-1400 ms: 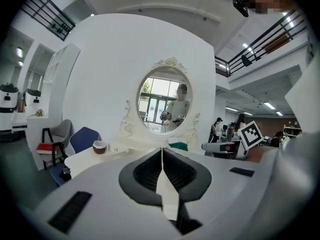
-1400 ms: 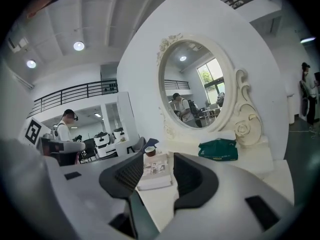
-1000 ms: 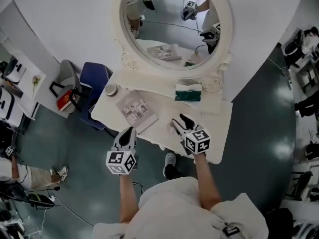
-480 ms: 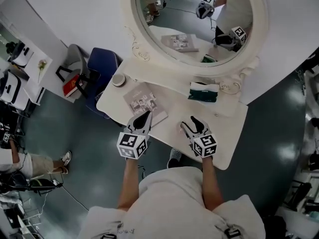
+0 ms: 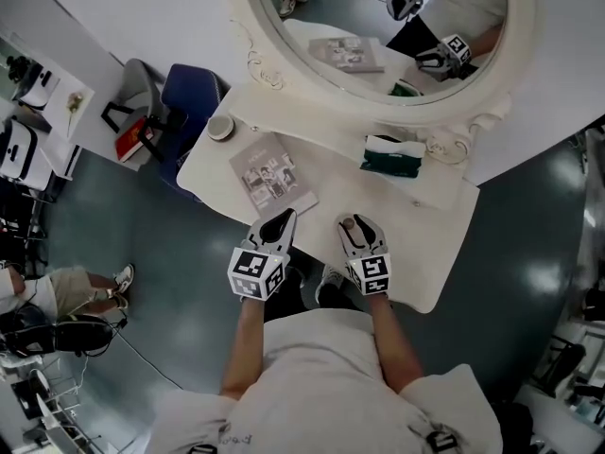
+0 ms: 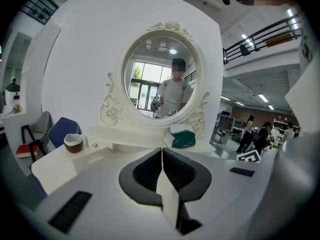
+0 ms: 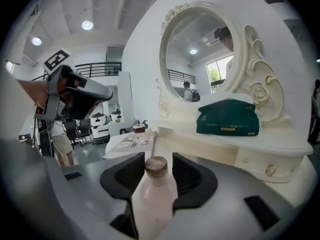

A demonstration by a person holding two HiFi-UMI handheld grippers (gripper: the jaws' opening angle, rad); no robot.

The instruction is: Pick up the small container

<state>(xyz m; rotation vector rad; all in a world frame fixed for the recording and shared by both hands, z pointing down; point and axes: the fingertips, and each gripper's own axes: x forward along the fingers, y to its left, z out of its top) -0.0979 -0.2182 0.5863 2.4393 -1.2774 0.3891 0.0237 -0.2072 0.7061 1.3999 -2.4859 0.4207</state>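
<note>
At the near edge of the tabletop (image 5: pixel 406 211), right of middle: the small container (image 5: pixel 349 223), a pale pink bottle with a brown cap, sits between the jaws of the right gripper (image 5: pixel 354 227). Head view only gives the cap from above, so I can't tell if the base is on the tabletop or just off it. The left gripper (image 5: pixel 282 221) hovers at the same near edge beside the near corner of the booklet (image 5: pixel 272 173), with nothing in it. A brown cup (image 5: pixel 220 127) sits at the far left corner and a green pouch (image 5: pixel 392 156) at the far edge under the mirror (image 5: pixel 378 26), both well apart from the action. Left gripper view: jaws together, only a thin seam between them, no object there; cup and pouch are far ahead of it. Right gripper view: the bottle stands upright and fills the gap, with the cap at about jaw-tip level. The jaws are closing and both pads look to be on the bottle's shoulders, probably bearing on it, though the wide-angle lens makes the contact line hard to read. Step in hand, as I read it: the grasp itself, closing on the container before the lift. Next move calls for finishing the squeeze until the bottle is firm, then a straight vertical lift with the bottle upright. The body is smooth and tapers to the neck, so a grip this high could slip. The left gripper isn't needed and should stay clear of the booklet.
</note>
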